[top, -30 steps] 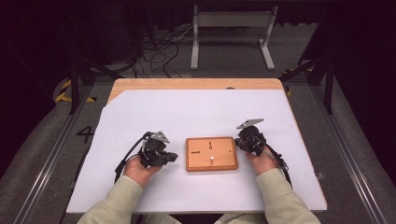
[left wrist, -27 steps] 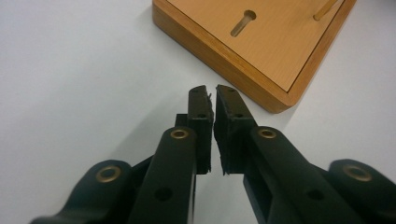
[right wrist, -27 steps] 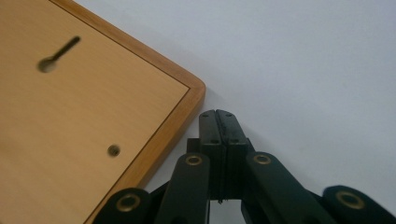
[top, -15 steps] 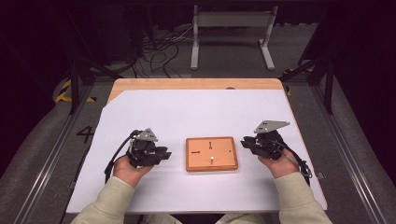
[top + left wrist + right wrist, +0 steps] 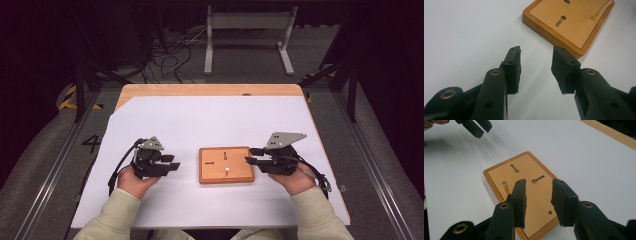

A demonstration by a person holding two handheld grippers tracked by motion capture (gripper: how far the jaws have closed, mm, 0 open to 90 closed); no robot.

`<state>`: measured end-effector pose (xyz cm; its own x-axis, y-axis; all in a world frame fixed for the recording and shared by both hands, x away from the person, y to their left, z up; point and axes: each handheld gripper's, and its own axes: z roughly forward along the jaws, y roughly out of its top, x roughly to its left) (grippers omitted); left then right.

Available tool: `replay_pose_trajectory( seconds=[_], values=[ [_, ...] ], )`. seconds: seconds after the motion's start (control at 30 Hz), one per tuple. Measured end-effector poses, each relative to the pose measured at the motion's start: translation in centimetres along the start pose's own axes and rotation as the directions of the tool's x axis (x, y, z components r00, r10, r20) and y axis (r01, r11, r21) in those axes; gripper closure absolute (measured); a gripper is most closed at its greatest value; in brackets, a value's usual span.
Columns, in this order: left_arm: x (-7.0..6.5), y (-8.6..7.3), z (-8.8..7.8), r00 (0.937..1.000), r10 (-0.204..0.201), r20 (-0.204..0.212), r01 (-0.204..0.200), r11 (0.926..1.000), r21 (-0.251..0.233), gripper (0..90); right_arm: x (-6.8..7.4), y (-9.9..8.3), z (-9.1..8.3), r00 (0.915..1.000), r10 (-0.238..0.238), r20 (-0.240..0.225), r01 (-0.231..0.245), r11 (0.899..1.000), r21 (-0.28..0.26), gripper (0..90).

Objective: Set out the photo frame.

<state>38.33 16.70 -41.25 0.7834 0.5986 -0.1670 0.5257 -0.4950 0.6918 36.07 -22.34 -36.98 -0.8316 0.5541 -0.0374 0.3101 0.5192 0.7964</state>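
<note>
Between the two grippers, near the front middle of the table, lies a flat wooden board. It is a rectangle of warm orange-brown wood with rounded corners and a slightly raised, darker rim around a paler inner panel. Two keyhole-shaped slots are cut into the panel, each a round hole running into a narrow slit; the right gripper view shows them as one slot near the far edge and another slot closer to the middle. A short brass-coloured peg stands upright from the panel, pale at its top, and a small round hole sits near the board's nearer corner. The board rests flat on the white sheet that covers most of the table, whose wooden edge shows at the far side.

Just to the board's right, the right gripper points at it, its jaws spread with nothing between them; they have just been opening, and they hang above the panel without touching it. To the left, a little apart from the board, the left gripper also points toward it, jaws likewise spread and empty after just opening, over bare white sheet short of the board's corner. Each gripper is held in a hand with a pale sleeve.
</note>
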Motion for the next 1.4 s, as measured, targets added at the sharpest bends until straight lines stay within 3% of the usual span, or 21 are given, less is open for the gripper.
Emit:
replay_pose_trajectory(
  seconds=[0.13,0.23,0.33,0.47,0.73,0.97,1.17,1.4],
  values=[
    [0.3,-0.1,0.0,0.9999,-0.015,0.0,0.015,0.9999,0.0,57.3,0.8,0.4,0.7,0.9993,-0.019,-0.034,0.018,1.0,-0.014,60.5],
    [0.5,-0.2,0.3,0.9996,-0.024,0.017,0.024,0.9996,0.012,55.6,1.5,0.9,1.2,0.9953,-0.008,-0.097,0.003,0.999,-0.052,59.1],
    [0.5,-0.2,0.4,0.9996,-0.025,0.016,0.025,0.9996,0.015,55.4,2.4,1.3,2.1,0.9923,-0.052,-0.112,0.047,0.998,-0.046,58.7],
    [0.5,-0.3,0.4,0.9991,-0.038,0.018,0.038,0.9992,0.014,55.2,2.6,1.0,3.4,0.9916,-0.059,-0.115,0.056,0.998,-0.023,58.1],
    [0.6,-0.3,0.6,0.9994,-0.028,0.02,0.028,0.9993,0.023,54.6,2.8,0.2,5.7,0.9892,-0.081,-0.122,0.083,0.996,0.016,60.4],
    [0.6,-0.3,0.6,0.9993,-0.031,0.021,0.03,0.9992,0.025,54.4,3.0,-0.4,6.9,0.9845,-0.108,-0.138,0.114,0.993,0.042,62.3],
    [0.6,-0.4,0.8,0.9991,-0.035,0.023,0.035,0.9991,0.025,54.1,2.7,-1.1,7.7,0.9847,-0.094,-0.147,0.104,0.993,0.063,67.1],
    [0.6,-0.4,0.8,0.9992,-0.033,0.023,0.033,0.999,0.031,54.0,2.7,-1.2,8.2,0.9826,-0.103,-0.155,0.118,0.989,0.093,78.8]
  ],
)
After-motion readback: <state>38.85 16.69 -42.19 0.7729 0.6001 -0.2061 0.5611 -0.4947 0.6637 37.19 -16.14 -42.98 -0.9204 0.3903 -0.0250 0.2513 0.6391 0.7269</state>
